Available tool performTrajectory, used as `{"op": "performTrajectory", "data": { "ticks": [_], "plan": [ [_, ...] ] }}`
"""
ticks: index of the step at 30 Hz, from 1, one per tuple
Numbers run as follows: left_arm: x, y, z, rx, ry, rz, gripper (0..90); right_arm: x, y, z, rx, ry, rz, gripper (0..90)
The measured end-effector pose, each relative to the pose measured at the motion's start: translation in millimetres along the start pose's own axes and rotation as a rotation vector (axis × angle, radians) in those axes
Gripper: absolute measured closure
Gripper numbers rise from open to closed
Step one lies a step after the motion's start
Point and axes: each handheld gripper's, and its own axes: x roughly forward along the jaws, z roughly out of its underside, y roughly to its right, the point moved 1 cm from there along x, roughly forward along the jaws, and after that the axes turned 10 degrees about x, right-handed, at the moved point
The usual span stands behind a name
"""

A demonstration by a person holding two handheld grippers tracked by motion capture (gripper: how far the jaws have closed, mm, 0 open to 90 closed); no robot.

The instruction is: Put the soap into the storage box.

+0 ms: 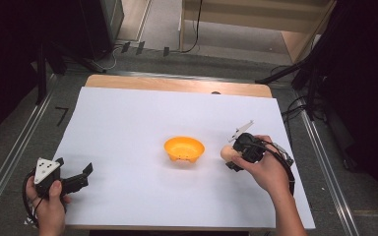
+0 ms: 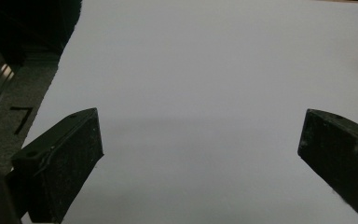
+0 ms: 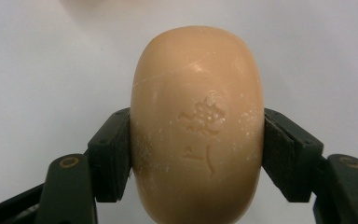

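A tan oval bar of soap [image 3: 197,126] with a stamped mark sits between the jaws of my right gripper [image 3: 197,154], which press on both of its sides. From above, that soap [image 1: 226,153] shows at the tip of the right gripper [image 1: 232,156], just right of an orange bowl [image 1: 184,149] on the white sheet. My left gripper [image 1: 75,173] rests at the sheet's near left corner, jaws wide apart. Its own view shows the left gripper [image 2: 200,140] with nothing but bare white sheet between the jaws.
The white sheet [image 1: 142,118] covers a wooden table [image 1: 177,83]. Metal rails [image 1: 15,152] run along both sides, and dark stands and cables [image 1: 300,73] crowd the far right. A small black mark [image 2: 22,117] lies on the floor beside the sheet's left edge.
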Motion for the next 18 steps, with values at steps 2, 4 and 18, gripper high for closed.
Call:
{"op": "performTrajectory", "data": {
  "ticks": [2, 4, 18],
  "plan": [
    [0.0, -0.3, 0.1, -0.003, 0.002, 0.000, 0.1, -1.7, -0.6, -4.3, -0.047, 0.016, 0.003, 32.9],
    [0.1, -0.1, 0.0, -0.003, 0.002, 0.001, 0.2, -4.0, -0.5, -9.6, -0.100, 0.037, -0.026, 32.9],
    [-0.1, 0.0, -0.1, 0.005, -0.004, 0.003, 0.1, -11.0, -11.8, -40.7, -0.254, 0.047, -0.070, 32.9]
  ]
}}
